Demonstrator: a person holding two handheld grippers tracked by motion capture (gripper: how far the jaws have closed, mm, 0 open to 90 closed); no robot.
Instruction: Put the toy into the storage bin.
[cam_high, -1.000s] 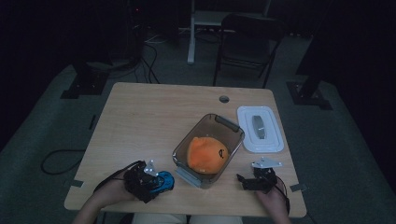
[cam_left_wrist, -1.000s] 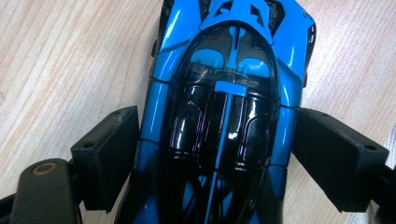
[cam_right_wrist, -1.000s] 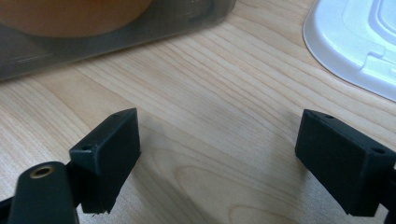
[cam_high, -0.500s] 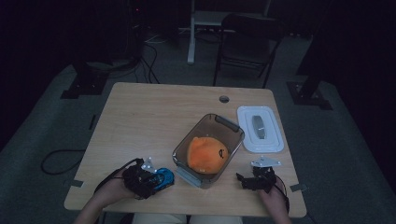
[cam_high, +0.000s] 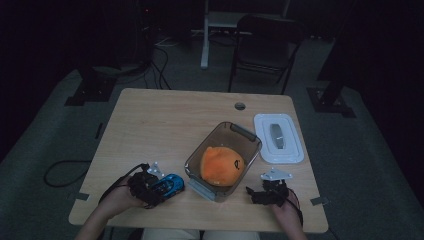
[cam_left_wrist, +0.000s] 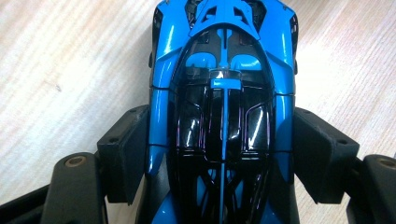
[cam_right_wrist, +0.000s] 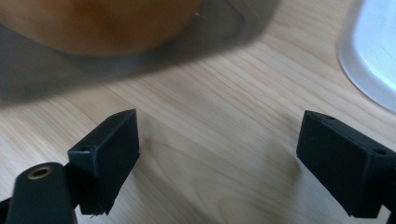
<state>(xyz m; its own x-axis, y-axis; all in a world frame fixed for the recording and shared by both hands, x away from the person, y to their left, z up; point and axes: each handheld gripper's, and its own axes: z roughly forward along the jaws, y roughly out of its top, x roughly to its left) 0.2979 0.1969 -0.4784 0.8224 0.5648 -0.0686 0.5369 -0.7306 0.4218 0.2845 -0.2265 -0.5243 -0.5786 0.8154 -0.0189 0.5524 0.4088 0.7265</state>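
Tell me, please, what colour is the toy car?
Bright blue with a glossy black canopy, clearest in the left gripper view: toy car.

Your toy car is bright blue with a glossy black canopy and a thin blue stripe down its middle. The pads either side of it are matt black. Under it, your table is pale wood with fine straight grain. Right of the frame's centre, the bin is smoky grey and see-through, and the soft thing in it is orange with a small dark mark. To its right, the lid is white with a grey handle.
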